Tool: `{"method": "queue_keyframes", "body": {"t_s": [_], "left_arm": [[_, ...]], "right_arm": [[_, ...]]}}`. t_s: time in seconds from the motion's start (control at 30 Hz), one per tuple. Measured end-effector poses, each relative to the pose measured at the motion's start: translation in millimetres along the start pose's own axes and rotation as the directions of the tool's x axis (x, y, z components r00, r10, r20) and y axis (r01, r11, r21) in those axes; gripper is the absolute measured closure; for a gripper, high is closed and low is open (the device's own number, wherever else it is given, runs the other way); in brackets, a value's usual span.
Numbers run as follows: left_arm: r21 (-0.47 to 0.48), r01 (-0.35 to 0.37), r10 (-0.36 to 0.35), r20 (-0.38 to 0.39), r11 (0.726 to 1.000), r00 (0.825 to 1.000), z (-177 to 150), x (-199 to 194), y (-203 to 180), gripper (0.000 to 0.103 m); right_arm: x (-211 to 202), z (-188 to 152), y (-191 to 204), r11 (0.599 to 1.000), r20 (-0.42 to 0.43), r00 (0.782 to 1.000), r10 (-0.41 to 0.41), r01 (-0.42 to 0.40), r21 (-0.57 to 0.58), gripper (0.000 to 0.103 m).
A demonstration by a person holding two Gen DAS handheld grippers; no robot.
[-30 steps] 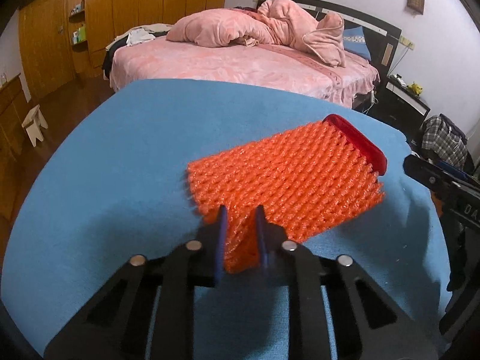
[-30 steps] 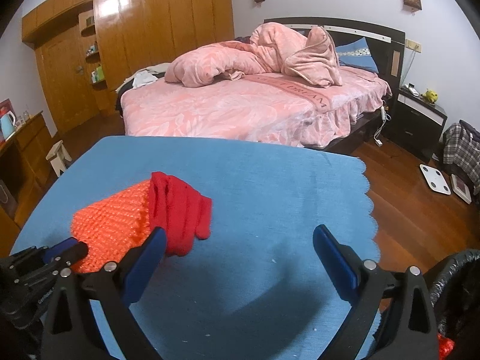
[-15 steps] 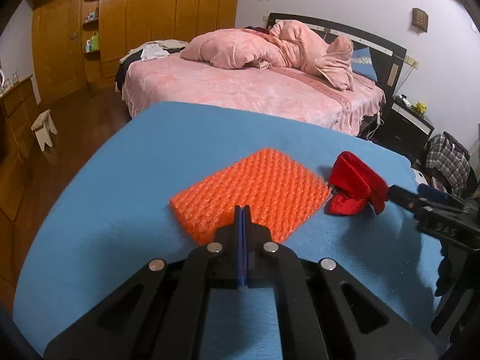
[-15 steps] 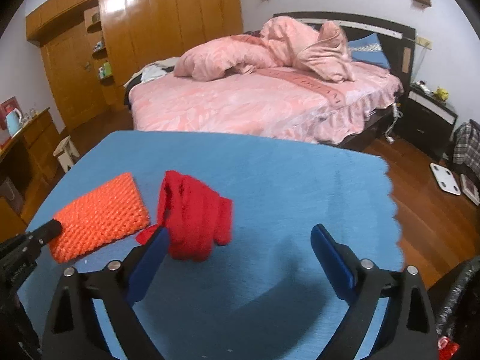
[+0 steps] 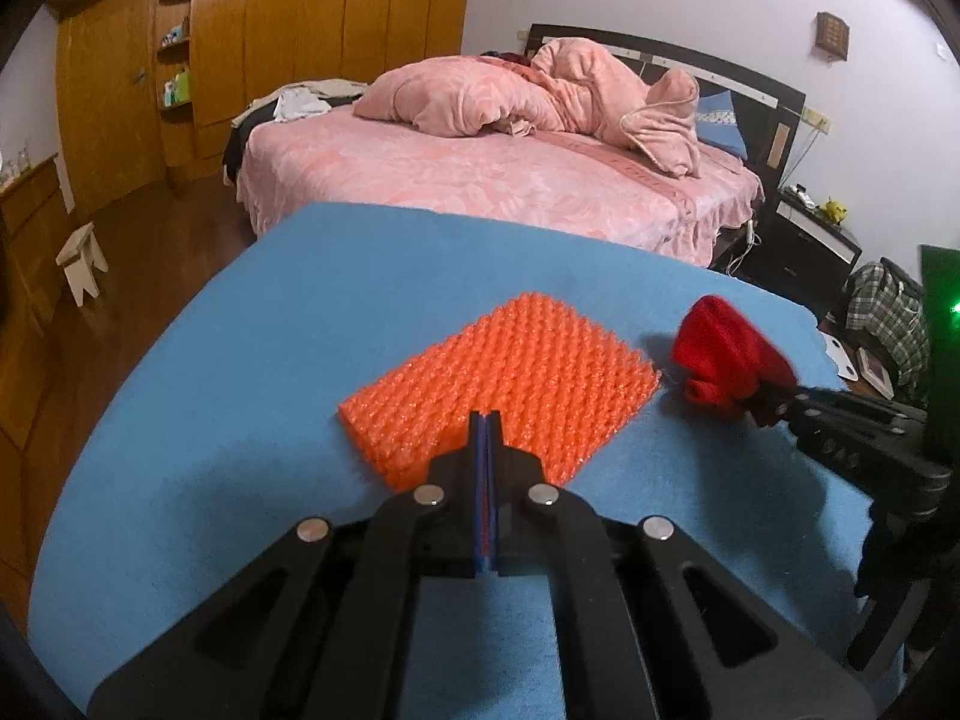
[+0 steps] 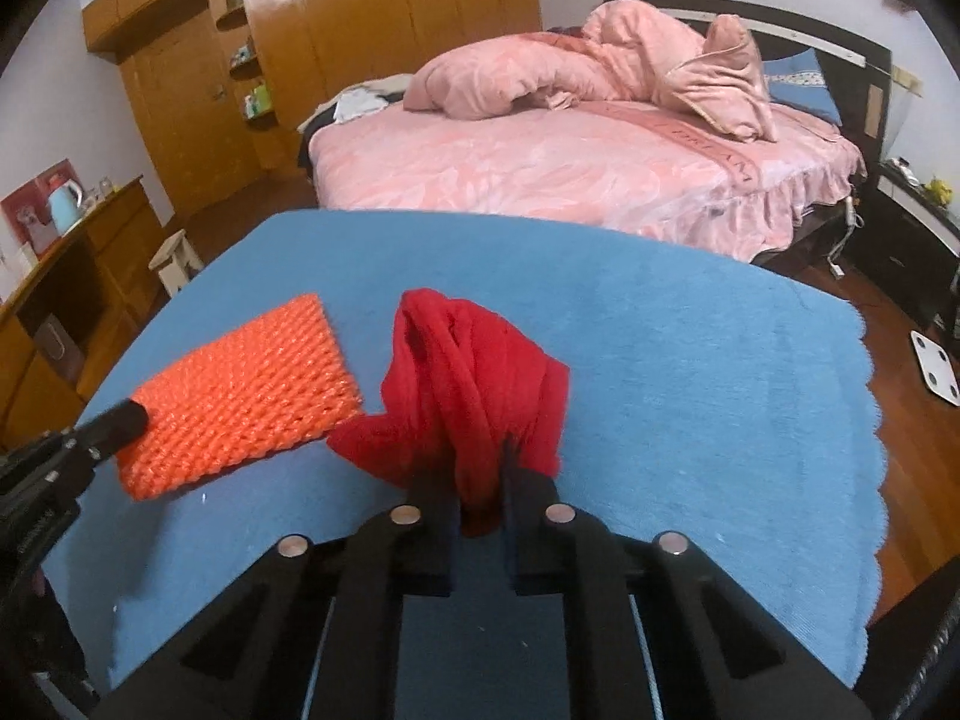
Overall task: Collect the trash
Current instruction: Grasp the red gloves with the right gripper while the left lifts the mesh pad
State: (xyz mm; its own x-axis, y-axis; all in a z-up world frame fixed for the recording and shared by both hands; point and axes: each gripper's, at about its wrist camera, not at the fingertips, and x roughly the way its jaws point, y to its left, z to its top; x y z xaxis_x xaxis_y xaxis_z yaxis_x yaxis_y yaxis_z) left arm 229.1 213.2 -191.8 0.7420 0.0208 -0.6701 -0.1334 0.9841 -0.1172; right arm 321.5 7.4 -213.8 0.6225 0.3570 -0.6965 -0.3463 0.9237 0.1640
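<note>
Left wrist view: The left gripper (image 5: 486,420) has its blue-lined fingers pressed flat together with nothing between them. The tips sit over the near edge of the orange foam net (image 5: 501,387), which lies flat on the blue tablecloth (image 5: 240,432); whether the tips touch the net cannot be told. To the right of the net, the red cloth (image 5: 723,363) is bunched and pinched at its near right end by the right gripper (image 5: 774,405), which enters from the right edge. Far behind the table stands a bed (image 5: 492,180) with a pink quilt (image 5: 528,96).

Right wrist view: The right gripper (image 6: 477,492) has its fingers clamped on a fold of the red cloth (image 6: 474,378), which rises in a crumpled heap in front of them. The orange foam net (image 6: 240,396) lies to the left, just beside the cloth. The left gripper (image 6: 123,420) shows only as a dark tip at the near left corner of the net. This view alone shows the scalloped right edge of the tablecloth (image 6: 720,390), a white scale (image 6: 936,366) on the wooden floor at far right, and a blue kettle (image 6: 63,204) on a cabinet at far left.
</note>
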Motion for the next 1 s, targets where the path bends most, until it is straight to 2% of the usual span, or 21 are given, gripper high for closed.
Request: {"method": "queue_keyframes", "body": {"t_s": [0.03, 0.07, 0.13, 0.3, 0.5, 0.57, 0.6, 0.67, 0.7, 0.73, 0.77, 0.87, 1.0], "left_arm": [[-0.001, 0.000, 0.000, -0.004, 1.000, 1.000, 0, 2, 1, 0.092], [0.001, -0.008, 0.008, -0.007, 1.000, 1.000, 0, 1, 1, 0.067], [-0.005, -0.020, 0.020, -0.001, 1.000, 1.000, -1, 1, 2, 0.038], [-0.009, -0.049, 0.048, -0.047, 0.999, 0.998, -7, 11, 5, 0.026], [-0.024, -0.057, 0.053, -0.146, 0.998, 0.988, -15, 31, 9, 0.025], [-0.014, -0.064, 0.061, -0.151, 0.998, 0.987, -16, 33, 7, 0.029], [-0.004, -0.058, 0.057, -0.149, 0.998, 0.987, -16, 33, 6, 0.033], [0.004, -0.051, 0.051, -0.140, 0.999, 0.989, -18, 30, 5, 0.054], [0.004, -0.041, 0.041, -0.134, 0.999, 0.990, -18, 29, 4, 0.058], [0.005, -0.033, 0.033, -0.133, 0.999, 0.991, -18, 29, 3, 0.068], [0.009, -0.023, 0.024, -0.133, 1.000, 0.991, -19, 28, 1, 0.083], [0.027, -0.009, 0.013, -0.127, 1.000, 0.992, -19, 27, -5, 0.090], [0.017, 0.010, -0.009, -0.090, 1.000, 0.996, -17, 17, -6, 0.091]], "right_arm": [[-6, 0, -2, 1.000, 0.014, 1.000, -0.002, 0.002, 0.010, 0.093], [-7, 2, -3, 1.000, 0.019, 1.000, -0.003, 0.002, 0.012, 0.093], [-14, 4, -5, 1.000, 0.030, 1.000, 0.001, -0.001, 0.012, 0.093], [-22, 3, -6, 1.000, 0.038, 0.999, -0.002, 0.002, 0.002, 0.093], [-20, -2, -8, 1.000, 0.022, 1.000, -0.012, 0.012, 0.005, 0.093], [-20, -3, -8, 1.000, 0.020, 1.000, -0.014, 0.014, 0.007, 0.093], [-20, -4, -8, 1.000, 0.020, 1.000, -0.015, 0.015, 0.007, 0.093], [-22, -5, -8, 1.000, 0.020, 1.000, -0.016, 0.016, 0.008, 0.093], [-22, -5, -8, 1.000, 0.020, 1.000, -0.016, 0.016, 0.006, 0.093], [-22, -5, -8, 1.000, 0.019, 1.000, -0.017, 0.017, 0.003, 0.093], [-23, -6, -7, 1.000, 0.019, 1.000, -0.017, 0.017, 0.000, 0.093], [-26, -7, -7, 1.000, 0.020, 1.000, -0.017, 0.017, -0.006, 0.093], [-36, -8, -10, 1.000, 0.036, 0.999, -0.012, 0.012, 0.004, 0.093]]}}
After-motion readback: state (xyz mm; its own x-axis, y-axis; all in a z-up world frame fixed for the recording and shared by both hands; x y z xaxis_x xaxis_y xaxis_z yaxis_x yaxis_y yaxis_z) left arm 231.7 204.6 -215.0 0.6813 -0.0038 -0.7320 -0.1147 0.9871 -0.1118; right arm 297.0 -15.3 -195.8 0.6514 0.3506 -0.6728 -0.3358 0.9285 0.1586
